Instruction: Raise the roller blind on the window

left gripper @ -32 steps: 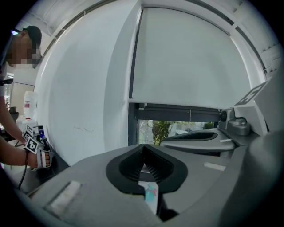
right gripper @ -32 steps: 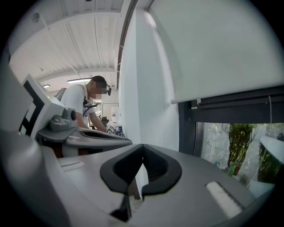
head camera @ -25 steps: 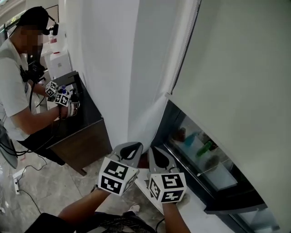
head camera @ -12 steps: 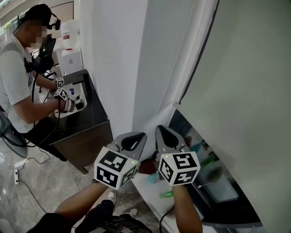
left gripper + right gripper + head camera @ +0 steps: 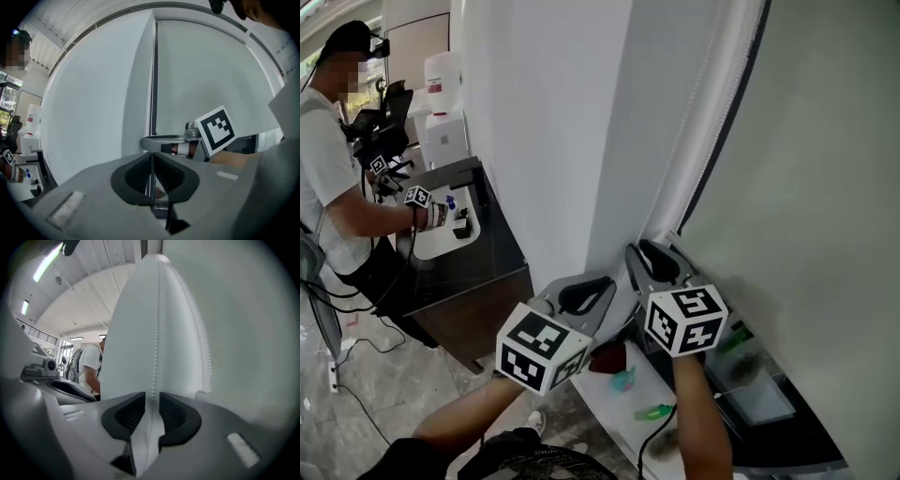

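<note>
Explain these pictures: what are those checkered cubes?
No robot here: a person holds a two-jaw gripper in each hand; the checkered cubes are part of them. One picture comes from a camera on the person's head, the other two from cameras on the grippers. The right gripper: jaws opening, the bead chain running loose between them. The left gripper: jaws opening too, yet almost together on a thin strand, apparently that chain. The blind hangs at right; small greenish things lie on the sill below.
</note>
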`<state>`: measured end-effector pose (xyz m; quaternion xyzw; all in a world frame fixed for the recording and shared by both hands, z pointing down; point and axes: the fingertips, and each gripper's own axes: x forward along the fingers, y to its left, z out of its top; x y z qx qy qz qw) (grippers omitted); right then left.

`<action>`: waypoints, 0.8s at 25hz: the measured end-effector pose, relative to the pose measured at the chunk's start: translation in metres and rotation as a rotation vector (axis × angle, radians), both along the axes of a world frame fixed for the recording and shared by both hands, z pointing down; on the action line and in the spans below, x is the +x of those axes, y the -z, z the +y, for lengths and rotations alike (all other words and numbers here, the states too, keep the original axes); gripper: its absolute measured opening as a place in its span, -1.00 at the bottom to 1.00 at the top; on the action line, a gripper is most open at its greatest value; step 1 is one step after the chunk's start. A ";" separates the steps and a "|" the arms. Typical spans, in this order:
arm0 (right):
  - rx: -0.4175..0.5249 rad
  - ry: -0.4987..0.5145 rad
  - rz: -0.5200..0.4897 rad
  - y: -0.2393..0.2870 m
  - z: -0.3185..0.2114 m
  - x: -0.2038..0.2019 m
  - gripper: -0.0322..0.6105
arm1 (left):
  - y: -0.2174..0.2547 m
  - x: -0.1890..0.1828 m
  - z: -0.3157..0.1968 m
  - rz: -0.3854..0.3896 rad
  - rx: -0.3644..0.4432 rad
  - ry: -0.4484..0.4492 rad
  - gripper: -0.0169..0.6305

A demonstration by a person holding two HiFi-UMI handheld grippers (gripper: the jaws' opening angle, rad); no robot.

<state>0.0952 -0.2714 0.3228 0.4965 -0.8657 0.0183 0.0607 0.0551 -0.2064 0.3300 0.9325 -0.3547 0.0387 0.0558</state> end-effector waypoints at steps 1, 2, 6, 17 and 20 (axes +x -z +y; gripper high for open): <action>0.000 0.013 -0.002 0.000 -0.001 -0.002 -0.66 | 0.002 0.000 0.000 0.001 0.003 -0.013 -0.88; 0.001 0.031 -0.005 0.001 -0.001 -0.004 -0.66 | 0.003 0.000 0.000 0.003 0.005 -0.025 -0.88; 0.001 0.111 -0.010 0.000 0.000 -0.009 -0.78 | 0.008 0.001 -0.002 0.026 0.003 -0.063 -0.88; -0.016 0.060 -0.017 -0.002 0.029 0.005 -0.84 | 0.041 0.027 -0.001 0.047 0.049 -0.206 -0.72; -0.042 0.042 0.042 -0.012 0.040 0.008 -0.84 | 0.054 0.037 -0.005 0.048 0.075 -0.233 -0.72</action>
